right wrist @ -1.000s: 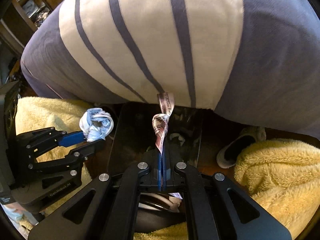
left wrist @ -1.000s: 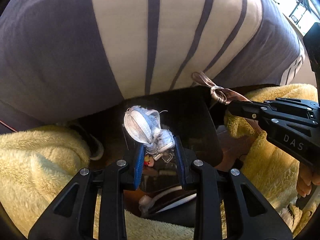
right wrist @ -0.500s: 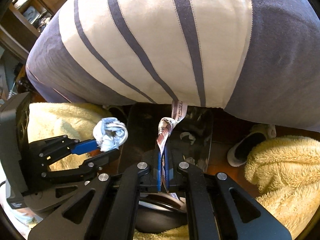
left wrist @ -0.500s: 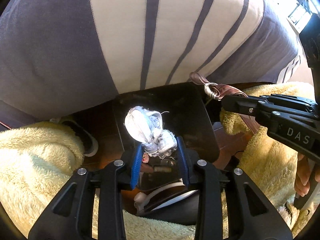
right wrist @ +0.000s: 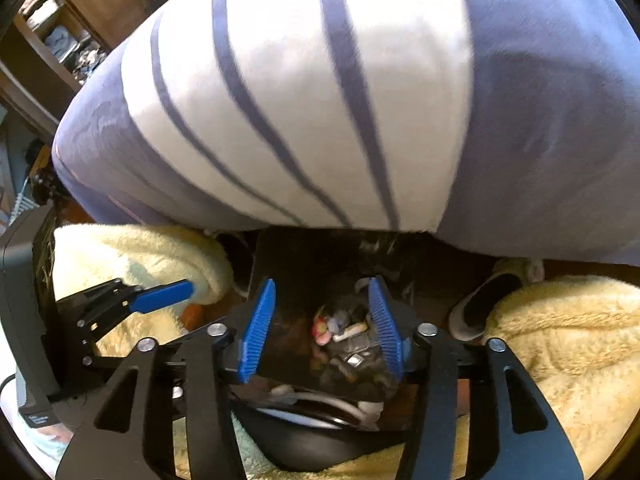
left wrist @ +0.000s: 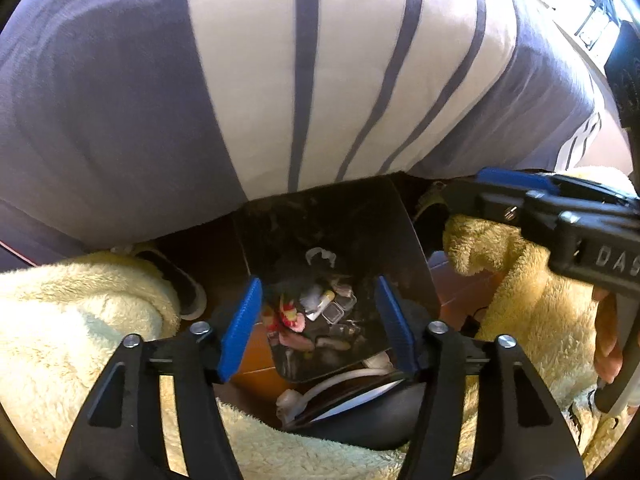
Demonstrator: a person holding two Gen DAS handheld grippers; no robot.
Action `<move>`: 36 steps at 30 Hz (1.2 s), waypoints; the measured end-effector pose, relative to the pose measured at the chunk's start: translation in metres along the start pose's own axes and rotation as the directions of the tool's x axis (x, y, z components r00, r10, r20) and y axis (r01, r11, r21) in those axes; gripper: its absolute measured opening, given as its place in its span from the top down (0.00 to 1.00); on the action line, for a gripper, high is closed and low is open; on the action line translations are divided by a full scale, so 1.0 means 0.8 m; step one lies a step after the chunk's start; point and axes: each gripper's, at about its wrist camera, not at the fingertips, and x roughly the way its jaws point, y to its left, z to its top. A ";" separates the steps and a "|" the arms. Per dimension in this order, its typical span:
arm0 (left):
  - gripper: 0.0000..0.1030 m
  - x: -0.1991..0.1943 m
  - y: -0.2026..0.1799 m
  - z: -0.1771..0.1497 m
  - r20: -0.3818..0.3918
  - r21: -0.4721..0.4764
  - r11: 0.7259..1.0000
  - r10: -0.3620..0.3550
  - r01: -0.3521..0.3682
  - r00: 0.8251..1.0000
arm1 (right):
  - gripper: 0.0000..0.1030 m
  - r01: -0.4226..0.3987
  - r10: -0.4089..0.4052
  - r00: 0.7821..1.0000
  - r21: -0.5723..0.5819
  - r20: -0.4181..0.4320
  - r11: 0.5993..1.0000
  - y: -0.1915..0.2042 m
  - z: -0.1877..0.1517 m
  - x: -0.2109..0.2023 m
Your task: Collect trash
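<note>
A black trash bin [left wrist: 384,232] stands on the floor below both grippers, with mixed trash [left wrist: 320,312] at its bottom. It also shows in the right wrist view [right wrist: 288,264], with trash [right wrist: 344,340] inside. My left gripper [left wrist: 320,320] is open and empty above the bin; it appears at the left of the right wrist view [right wrist: 160,300]. My right gripper [right wrist: 324,320] is open and empty above the bin; it enters the left wrist view from the right [left wrist: 520,196]. The crumpled tissue and the twisted wrapper cannot be picked out among the trash.
The person's striped purple and white shirt [left wrist: 280,80] fills the upper half of both views. Fluffy yellow fabric [left wrist: 72,328] lies on both sides of the bin. A slipper [right wrist: 480,304] sits to the right. A dark rounded object [left wrist: 360,412] lies just below the grippers.
Both grippers have opened. The left one let go of the crumpled white tissue and the right one let go of the twisted wrapper; both are gone from the fingers.
</note>
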 end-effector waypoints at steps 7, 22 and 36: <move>0.10 -0.039 0.001 0.015 0.084 0.011 0.999 0.038 -0.039 0.996 | 0.04 0.104 -0.102 0.987 -0.009 0.120 0.995 -0.006 0.016 -0.043; 0.08 -0.145 0.032 0.090 0.302 -0.029 0.991 0.133 -0.131 0.944 | 0.04 0.138 -0.113 0.944 -0.059 0.309 0.989 0.010 0.093 -0.125; 0.08 -0.151 0.071 0.184 0.345 -0.062 0.982 0.188 -0.177 0.920 | 0.04 0.155 -0.140 0.924 -0.015 0.355 0.988 -0.003 0.193 -0.112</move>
